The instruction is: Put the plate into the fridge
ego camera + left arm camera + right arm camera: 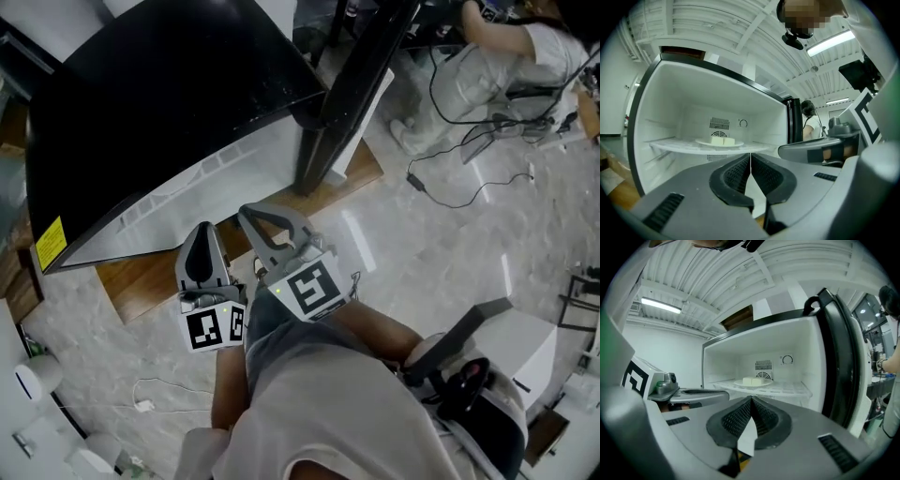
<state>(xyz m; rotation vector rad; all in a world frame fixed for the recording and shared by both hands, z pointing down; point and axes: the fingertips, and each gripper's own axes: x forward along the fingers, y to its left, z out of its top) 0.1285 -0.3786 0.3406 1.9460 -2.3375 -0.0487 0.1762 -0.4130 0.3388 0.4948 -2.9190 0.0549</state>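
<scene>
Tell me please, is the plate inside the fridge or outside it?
Inside. The plate, carrying two pale blocks, rests on the white shelf within the open fridge.

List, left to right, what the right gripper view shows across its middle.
grey left gripper → round white plate carrying pale blocks → round dial on the fridge's back wall → open black fridge door

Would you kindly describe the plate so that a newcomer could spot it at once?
Look into the open white fridge and find its shelf. The plate is the flat white disc resting there before the rear vent grille; it is the shelf's only item, carrying two pale blocks.
</scene>
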